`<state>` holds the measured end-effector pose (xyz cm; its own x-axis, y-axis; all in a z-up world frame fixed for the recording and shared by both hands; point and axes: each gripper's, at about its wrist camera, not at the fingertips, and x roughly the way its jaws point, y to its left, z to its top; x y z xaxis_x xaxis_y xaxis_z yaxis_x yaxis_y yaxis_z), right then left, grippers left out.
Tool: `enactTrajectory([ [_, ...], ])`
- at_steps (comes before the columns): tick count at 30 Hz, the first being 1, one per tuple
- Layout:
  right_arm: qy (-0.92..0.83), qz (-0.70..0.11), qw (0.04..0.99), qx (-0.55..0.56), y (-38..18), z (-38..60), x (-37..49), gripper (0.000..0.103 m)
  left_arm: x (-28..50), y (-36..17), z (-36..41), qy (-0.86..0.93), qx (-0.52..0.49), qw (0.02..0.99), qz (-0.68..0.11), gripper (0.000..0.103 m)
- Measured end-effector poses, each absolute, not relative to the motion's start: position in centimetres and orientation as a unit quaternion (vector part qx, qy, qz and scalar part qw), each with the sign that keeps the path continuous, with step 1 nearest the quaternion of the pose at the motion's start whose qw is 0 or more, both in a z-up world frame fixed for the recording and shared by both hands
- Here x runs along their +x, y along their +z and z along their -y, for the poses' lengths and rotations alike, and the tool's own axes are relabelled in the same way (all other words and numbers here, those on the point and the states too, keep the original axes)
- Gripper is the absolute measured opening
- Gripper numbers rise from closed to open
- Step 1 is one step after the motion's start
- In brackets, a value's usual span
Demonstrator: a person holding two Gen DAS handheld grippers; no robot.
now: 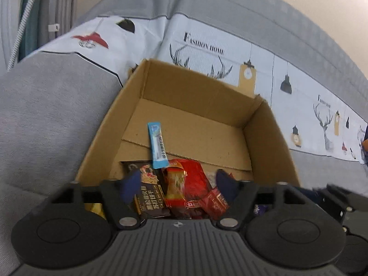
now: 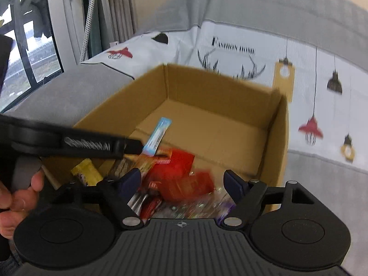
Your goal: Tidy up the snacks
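Both grippers are hanging over the near end of the cardboard box (image 1: 260, 124) on the sofa, each with jaws spread wide and nothing between them. The left gripper (image 1: 178, 184) is sitting right above the red snack packets (image 1: 195, 184), nearest them; the blue stick sachet (image 1: 157, 147) is lying just beyond, pointing lengthwise away toward the far wall. The right gripper (image 2: 182, 184) is hovering alongside

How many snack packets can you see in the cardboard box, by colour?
Blue stick packet: 1
Dark brown packet: 1
Yellow packet: 1
Red packets: 3, overlapping
Purple packet: 1
Total: 7 visible
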<state>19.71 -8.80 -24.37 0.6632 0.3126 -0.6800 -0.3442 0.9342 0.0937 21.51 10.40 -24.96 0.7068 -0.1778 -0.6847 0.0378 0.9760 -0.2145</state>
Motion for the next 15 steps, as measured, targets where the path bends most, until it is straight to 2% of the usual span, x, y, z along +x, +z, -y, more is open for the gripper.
enactTrajectory([
  [4, 0.160, -0.372, 0.914, 0.002, -22.8, 9.3, 17.2, 0.092, 19.1, -22.8, -10.6, -0.055, -0.101, 0.917, -0.381, 0.083],
  [10, 0.131, -0.357, 0.925, 0.018, -17.3, 9.0, 12.1, 0.096, 13.0, -16.9, -8.8, -0.051, -0.074, 0.933, -0.348, 0.086],
  [15, 0.128, -0.331, 0.933, 0.052, -11.8, 10.1, 7.1, 0.102, 6.7, -11.0, -7.1, -0.067, -0.057, 0.945, -0.316, 0.100],
])
